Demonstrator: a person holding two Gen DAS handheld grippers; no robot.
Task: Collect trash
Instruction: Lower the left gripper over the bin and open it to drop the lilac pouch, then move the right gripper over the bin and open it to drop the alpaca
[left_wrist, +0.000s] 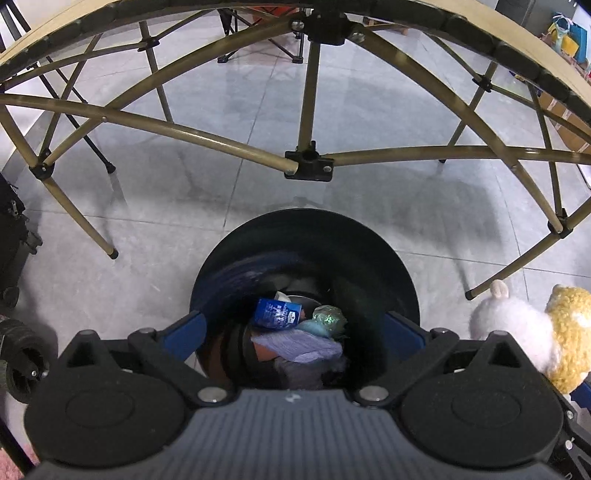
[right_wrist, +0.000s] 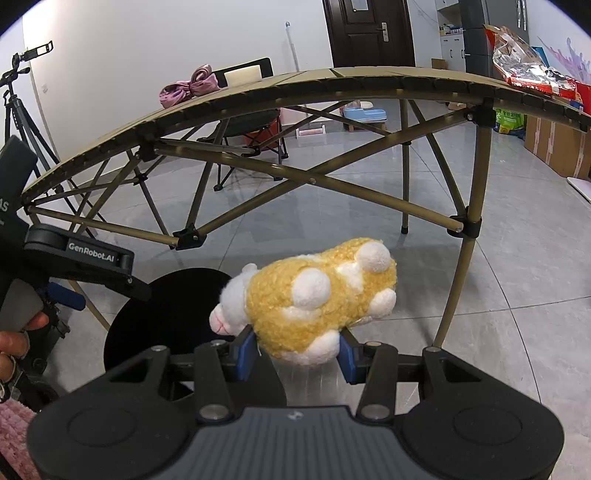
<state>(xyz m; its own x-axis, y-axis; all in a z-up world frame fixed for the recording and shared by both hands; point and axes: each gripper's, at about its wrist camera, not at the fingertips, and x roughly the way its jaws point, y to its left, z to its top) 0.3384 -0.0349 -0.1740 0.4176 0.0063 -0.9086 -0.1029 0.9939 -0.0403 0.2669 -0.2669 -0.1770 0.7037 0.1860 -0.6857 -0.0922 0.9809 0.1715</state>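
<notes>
1. In the right wrist view the right gripper (right_wrist: 297, 352) sits at the lower middle of the frame, clenched on a yellow and white plush toy (right_wrist: 317, 299); the blue pads (right_wrist: 246, 350) press the toy's underside from both sides.
2. The toy lies crosswise above the claw, its white head toward the left of the frame and its rounded yellow rear toward the right, with white paws sticking out.
3. Just left of the toy and lower in that frame is the black trash bin (right_wrist: 173, 314), standing on the grey tiled floor (right_wrist: 517, 295).
4. In the left wrist view the left gripper (left_wrist: 295, 334) is spread wide and grasps nothing; its blue pads (left_wrist: 186, 334) flank the bin's mouth (left_wrist: 306, 236) in the lower middle of the frame.
5. Inside the bin, between the pads, lie a blue packet (left_wrist: 277, 313), a crumpled greenish wrapper (left_wrist: 327, 317) and a lilac cloth (left_wrist: 299, 345), touching one another.
6. The same toy shows at the lower right edge of the left wrist view (left_wrist: 546, 332), beside the bin and outside it.
7. A folding table (right_wrist: 258, 99) arches across the top of both views; on it lie a pink cloth bundle (right_wrist: 188, 86) at upper left and a red snack bag (right_wrist: 528, 62) at upper right.
</notes>
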